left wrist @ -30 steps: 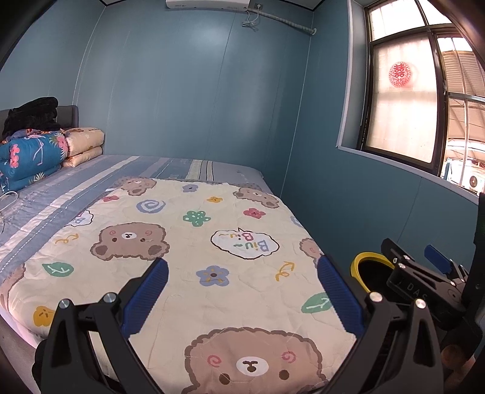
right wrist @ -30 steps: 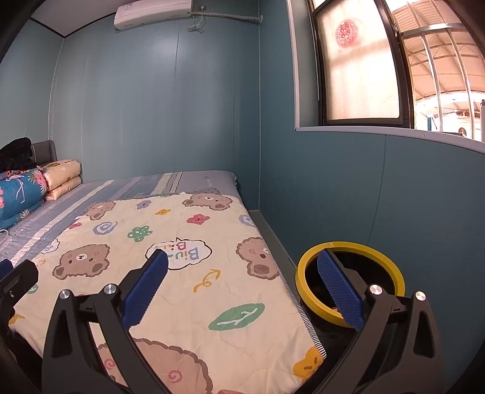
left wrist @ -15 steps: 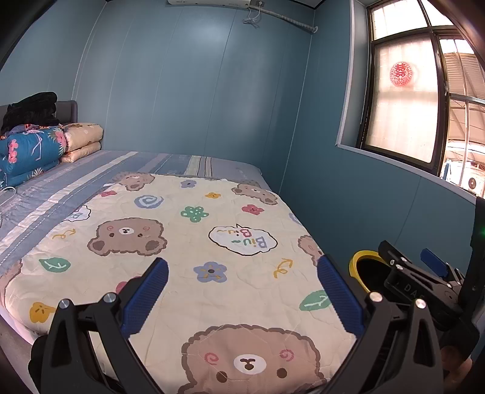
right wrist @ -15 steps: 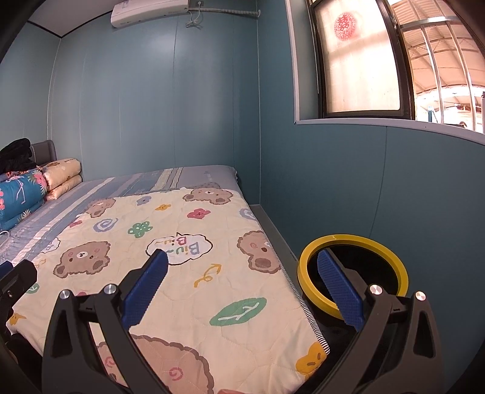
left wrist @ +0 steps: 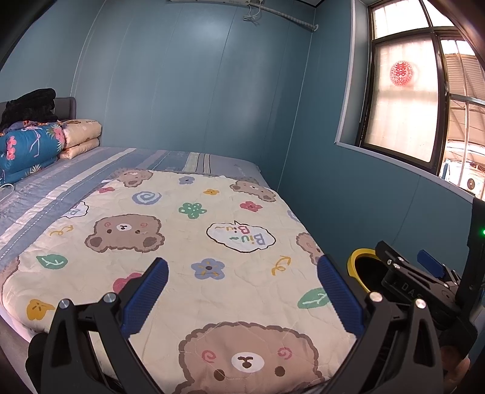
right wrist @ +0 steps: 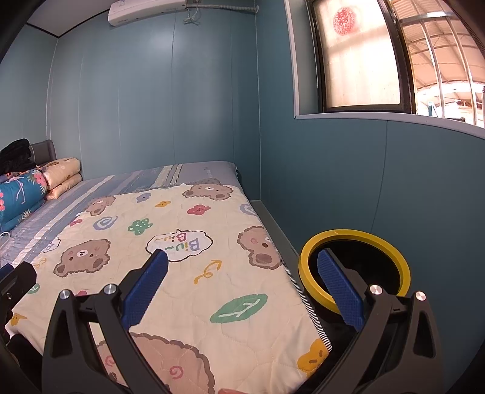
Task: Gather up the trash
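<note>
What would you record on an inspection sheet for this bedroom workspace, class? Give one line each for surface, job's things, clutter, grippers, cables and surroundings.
Surface: bed with bear-print quilt spread flat over a striped sheet.
Job's things: yellow-rimmed bin on the floor between bed and wall; no trash seen.
Clutter: folded bedding and dark clothing stacked at the headboard.
Grippers: left gripper open, empty; right gripper open, empty.
Cables: thin white wire at the bed's left edge; cord under the air conditioner.
Surroundings: blue walls, window with a red decal.
</note>
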